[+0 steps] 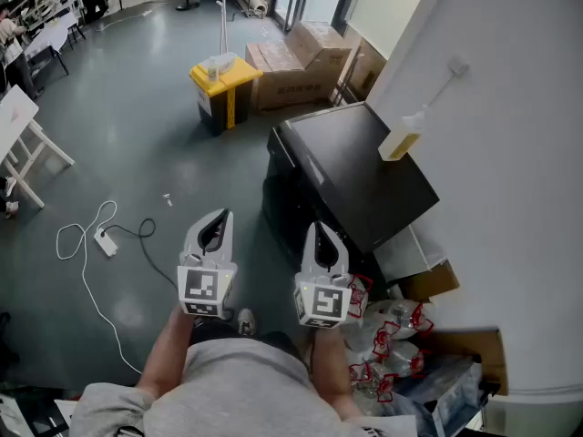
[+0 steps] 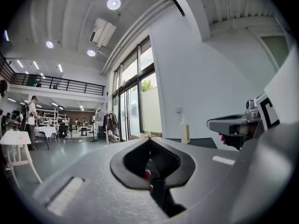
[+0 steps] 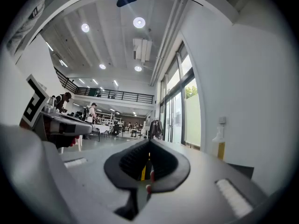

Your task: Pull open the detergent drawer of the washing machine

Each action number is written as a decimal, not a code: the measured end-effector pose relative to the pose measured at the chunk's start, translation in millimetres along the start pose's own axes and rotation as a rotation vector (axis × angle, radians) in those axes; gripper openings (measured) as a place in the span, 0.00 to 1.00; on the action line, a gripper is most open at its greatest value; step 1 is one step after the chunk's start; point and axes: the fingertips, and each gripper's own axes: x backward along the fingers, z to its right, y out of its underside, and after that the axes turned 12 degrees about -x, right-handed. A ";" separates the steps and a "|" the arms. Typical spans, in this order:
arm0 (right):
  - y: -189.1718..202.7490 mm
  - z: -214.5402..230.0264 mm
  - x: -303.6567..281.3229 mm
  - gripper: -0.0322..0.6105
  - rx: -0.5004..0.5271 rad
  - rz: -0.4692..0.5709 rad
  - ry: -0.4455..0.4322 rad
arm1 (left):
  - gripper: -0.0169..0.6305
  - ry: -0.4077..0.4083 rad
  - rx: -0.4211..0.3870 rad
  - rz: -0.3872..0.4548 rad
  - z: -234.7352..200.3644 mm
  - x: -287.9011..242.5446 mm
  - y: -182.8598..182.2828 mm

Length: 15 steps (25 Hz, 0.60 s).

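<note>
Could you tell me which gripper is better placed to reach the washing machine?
Right, probably: the right gripper hovers beside the black-topped washing machine, while the left gripper sits farther away. Both are shut.

- A grey floor [image 1: 146, 107] is seen; a yellow bin [image 1: 223, 85] is stood on it towards its far edge.
- Cardboard boxes [image 1: 301, 66] are set just beside the bin.
- A white power strip [image 1: 107, 242] with a looped cable [image 1: 84, 276] is laid near the left edge.
- A black washing machine [image 1: 355, 176] is stood along the right edge, a bottle [image 1: 401, 139] on its top.
</note>
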 end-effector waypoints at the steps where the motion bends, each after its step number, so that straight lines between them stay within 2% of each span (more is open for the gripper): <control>1: -0.7 0.4 0.0 0.06 -0.001 0.003 0.000 | 0.04 0.000 0.000 0.002 0.6 -0.3 -0.6; 15: -1.6 16.2 -4.3 0.06 -0.008 0.005 0.022 | 0.04 0.016 -0.007 0.014 11.6 -9.9 -7.3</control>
